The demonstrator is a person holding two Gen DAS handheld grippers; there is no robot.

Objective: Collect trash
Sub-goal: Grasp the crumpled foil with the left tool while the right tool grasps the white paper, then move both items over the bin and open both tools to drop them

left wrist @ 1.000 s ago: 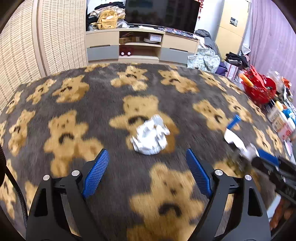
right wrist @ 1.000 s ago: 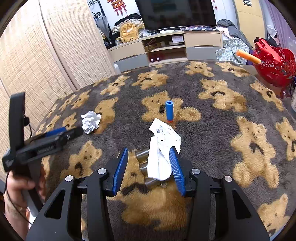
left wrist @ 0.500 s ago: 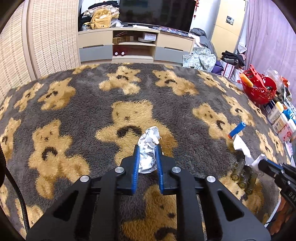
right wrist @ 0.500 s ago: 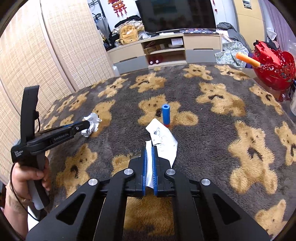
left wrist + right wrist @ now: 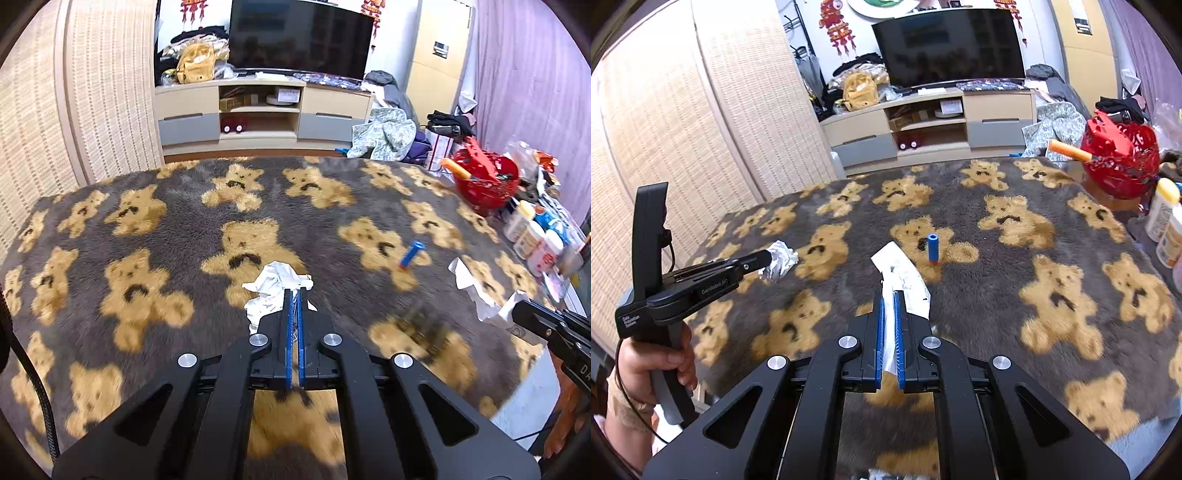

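Note:
My left gripper point(image 5: 294, 295) is shut on a crumpled white paper ball point(image 5: 271, 290) and holds it above the teddy-bear blanket point(image 5: 147, 221). The ball also shows in the right wrist view point(image 5: 780, 258) at the left gripper's tip point(image 5: 764, 258). My right gripper point(image 5: 889, 295) is shut on a flat white paper slip point(image 5: 905, 273), lifted off the blanket. The slip shows in the left wrist view point(image 5: 476, 291) at the right edge. Blurred batteries point(image 5: 421, 325) lie on the blanket below it.
A blue tube with a red end point(image 5: 932, 247) lies on the blanket, also in the left wrist view point(image 5: 410, 254). A red basket point(image 5: 1119, 162) and several bottles point(image 5: 532, 236) stand at the right. A TV cabinet point(image 5: 266, 114) lies beyond.
Both grippers closed, the left on the paper ball and the right on the paper slip. Both then lifted their paper up off the blanket, leaving the batteries behind.

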